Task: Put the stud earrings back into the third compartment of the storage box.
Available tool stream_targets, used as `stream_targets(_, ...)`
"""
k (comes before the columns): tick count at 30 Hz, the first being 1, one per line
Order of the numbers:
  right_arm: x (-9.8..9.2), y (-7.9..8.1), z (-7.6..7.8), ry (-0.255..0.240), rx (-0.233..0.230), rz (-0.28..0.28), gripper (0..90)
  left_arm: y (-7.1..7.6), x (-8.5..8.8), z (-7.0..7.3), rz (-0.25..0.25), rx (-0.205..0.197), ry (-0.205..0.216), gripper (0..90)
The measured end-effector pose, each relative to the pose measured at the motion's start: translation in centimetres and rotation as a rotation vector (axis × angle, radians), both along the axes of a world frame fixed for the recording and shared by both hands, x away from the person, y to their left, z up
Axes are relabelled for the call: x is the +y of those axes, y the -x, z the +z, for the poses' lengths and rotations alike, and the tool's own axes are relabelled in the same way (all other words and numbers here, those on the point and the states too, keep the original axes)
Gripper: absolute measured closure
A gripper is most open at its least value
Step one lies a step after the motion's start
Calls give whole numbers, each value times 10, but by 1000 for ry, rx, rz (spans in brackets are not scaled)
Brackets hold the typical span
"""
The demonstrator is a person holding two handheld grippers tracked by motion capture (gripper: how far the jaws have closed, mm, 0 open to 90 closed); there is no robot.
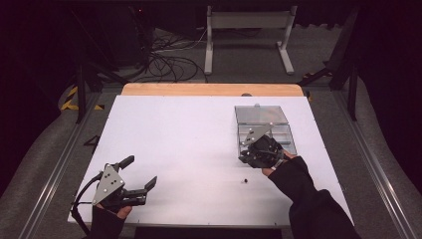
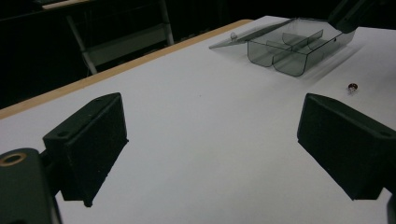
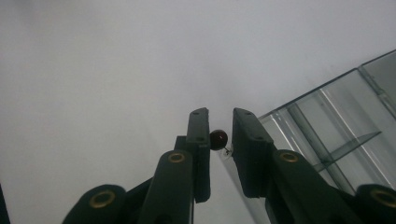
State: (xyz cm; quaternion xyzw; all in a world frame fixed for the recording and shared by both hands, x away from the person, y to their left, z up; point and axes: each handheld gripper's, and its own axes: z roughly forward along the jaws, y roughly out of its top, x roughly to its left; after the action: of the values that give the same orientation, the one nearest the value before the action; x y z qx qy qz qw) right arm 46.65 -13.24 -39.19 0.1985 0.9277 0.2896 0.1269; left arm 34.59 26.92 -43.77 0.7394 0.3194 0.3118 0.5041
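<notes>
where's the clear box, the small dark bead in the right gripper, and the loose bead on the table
clear box (image 1: 263, 130), high view, on its divided tray
small dark bead (image 3: 218, 138), right gripper view, on its round body
loose bead (image 1: 244, 180), high view, on its middle

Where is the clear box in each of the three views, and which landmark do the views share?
High view: the box is right of centre, its lid open toward the far edge.
Left gripper view: top right, far across the table.
Right gripper view: right side, just right of the jaws, which grip a bead.
Shared landmark: the white table under the box.
</notes>
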Motion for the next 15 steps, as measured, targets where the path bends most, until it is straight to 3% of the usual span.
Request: stream_targets(15, -23, -17, 18, -14, -12, -86, 773, 0, 1, 0, 2, -1, 2, 88)
